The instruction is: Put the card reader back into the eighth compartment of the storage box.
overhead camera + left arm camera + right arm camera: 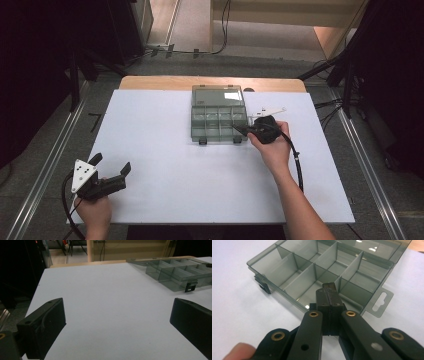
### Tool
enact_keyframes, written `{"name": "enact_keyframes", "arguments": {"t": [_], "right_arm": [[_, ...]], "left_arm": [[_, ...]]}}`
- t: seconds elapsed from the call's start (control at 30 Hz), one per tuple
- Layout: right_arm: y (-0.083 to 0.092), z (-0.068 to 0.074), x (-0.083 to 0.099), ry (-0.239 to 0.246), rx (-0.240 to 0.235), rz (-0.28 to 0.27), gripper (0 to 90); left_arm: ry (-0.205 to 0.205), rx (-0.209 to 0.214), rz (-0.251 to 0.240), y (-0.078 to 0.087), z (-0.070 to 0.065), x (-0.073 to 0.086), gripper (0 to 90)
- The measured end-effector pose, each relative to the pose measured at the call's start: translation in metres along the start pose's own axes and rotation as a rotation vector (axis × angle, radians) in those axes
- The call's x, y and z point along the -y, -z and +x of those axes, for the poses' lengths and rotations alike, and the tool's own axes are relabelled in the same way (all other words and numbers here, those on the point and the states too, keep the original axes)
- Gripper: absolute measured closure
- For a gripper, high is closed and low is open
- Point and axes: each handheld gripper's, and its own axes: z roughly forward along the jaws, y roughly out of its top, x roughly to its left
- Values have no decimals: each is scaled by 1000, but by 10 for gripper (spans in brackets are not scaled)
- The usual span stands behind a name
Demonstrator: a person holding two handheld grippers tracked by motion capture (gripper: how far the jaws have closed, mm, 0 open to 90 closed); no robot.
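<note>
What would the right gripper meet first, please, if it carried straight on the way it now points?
Most likely the compartment box: the shut right gripper already points at its near wall. Whether it touches yet is unclear.

— Where does the compartment box [218, 116] sit?
— On the table [165, 165], toward its far edge, a little right of the middle, its lid laid back behind it.
— And the right gripper [242, 130]?
— At the box's near right corner, its jaws together over the front wall [294, 302], just by a latch [238, 140].
— The left gripper [111, 167]?
— At the table's near left corner, well apart from the box, with bare tabletop between its spread jaws.
</note>
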Motion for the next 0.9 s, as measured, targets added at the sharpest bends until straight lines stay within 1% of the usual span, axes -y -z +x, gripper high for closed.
{"name": "enact_keyframes", "arguments": {"t": [0.07, 0.23, 0.4, 0.43, 0.63, 0.7, 0.8, 0.87, 0.9], "right_arm": [[-3, 0, 1, 3, -2, 9, 874], [-9, -3, 2, -1, 20, 22, 873], [-6, -4, 1, -5, 21, 1, 870], [-4, -4, 1, -9, 30, -2, 870], [-5, -7, 1, -7, 34, 7, 870], [-8, -7, 2, 2, 49, 16, 871], [-11, -8, 2, -1, 59, 19, 870], [-11, -10, 2, -21, 72, 11, 870], [-11, -10, 1, -21, 83, 9, 870]], "left_arm": [[0, 0, 0, 0, 0, 0, 3], [0, -1, 1, 0, 0, 0, 3], [0, -2, 2, 0, 0, 0, 3], [1, -2, 2, 0, 0, 0, 3], [1, -1, 2, 0, 0, 0, 4], [0, -2, 3, 0, 0, 0, 3], [0, -3, 3, 0, 0, 0, 3], [0, -3, 4, 0, 0, 0, 3], [-3, -3, 5, -1, 0, 0, 3]]}}
